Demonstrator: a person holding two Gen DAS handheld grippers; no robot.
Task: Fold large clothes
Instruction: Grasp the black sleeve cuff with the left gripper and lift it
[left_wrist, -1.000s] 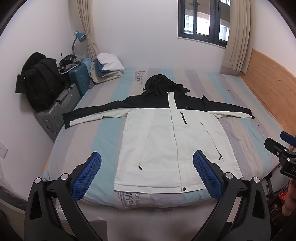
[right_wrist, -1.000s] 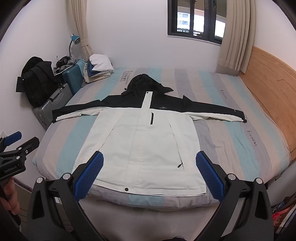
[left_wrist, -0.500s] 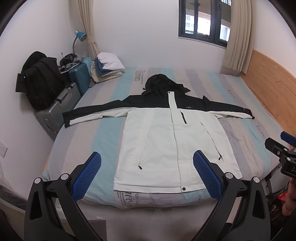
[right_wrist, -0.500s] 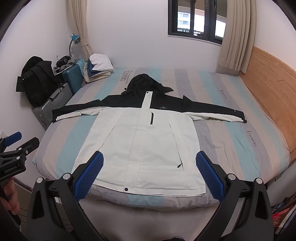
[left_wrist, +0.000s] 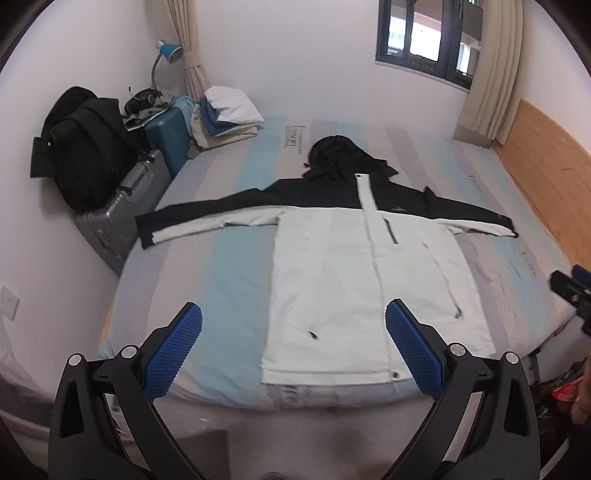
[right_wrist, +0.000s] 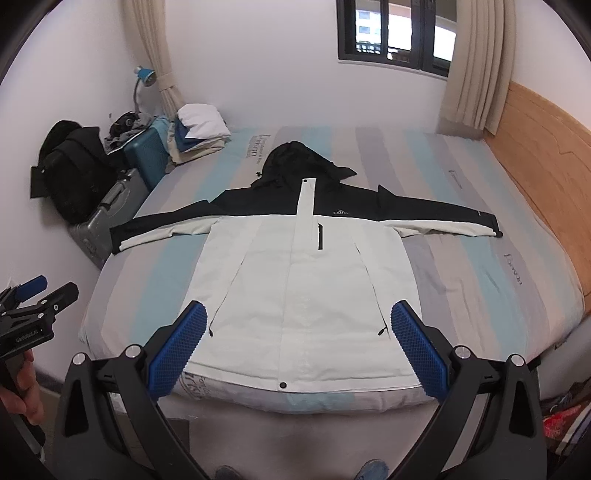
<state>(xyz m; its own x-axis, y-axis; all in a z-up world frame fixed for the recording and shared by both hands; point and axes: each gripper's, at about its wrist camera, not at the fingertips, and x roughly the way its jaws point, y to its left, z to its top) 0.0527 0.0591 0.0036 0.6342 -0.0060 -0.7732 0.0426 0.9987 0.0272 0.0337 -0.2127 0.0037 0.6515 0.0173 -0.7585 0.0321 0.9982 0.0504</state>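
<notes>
Left wrist view is giving me the left gripper (left_wrist: 293, 345) hanging above the foot of the bed, its blue-padded fingers (left_wrist: 173, 350) spread wide and gripping nothing. The jacket (left_wrist: 354, 280) is lying flat and face up on the mattress (left_wrist: 229, 280), white body toward me, black yoke and hood (left_wrist: 336, 153) toward the far wall, both sleeves stretched straight out to the sides. Its hem is sitting just short of the near mattress edge.

I am seeing the mattress striped in pale blue, grey and white, filling most of the room. Along its right side a wooden headboard panel (right_wrist: 546, 147) is running against the wall. A dark-framed window (right_wrist: 399, 33) with beige curtains (right_wrist: 476, 62) is letting daylight in on the far wall. At the far left corner of the bed a stack of folded laundry (right_wrist: 199, 129) is resting, with a teal suitcase (right_wrist: 146, 157) and a silver suitcase (right_wrist: 107, 218) standing beside the bed, a black backpack (right_wrist: 74, 170) piled on the silver suitcase, and a blue desk lamp (right_wrist: 142, 77) leaning over them.

From the right wrist view, the right gripper (right_wrist: 297, 345) is hovering over the jacket's hem, jaws likewise wide apart and empty. I am also catching the other gripper at the left edge there, a hand (right_wrist: 26, 387) wrapped round its handle.
</notes>
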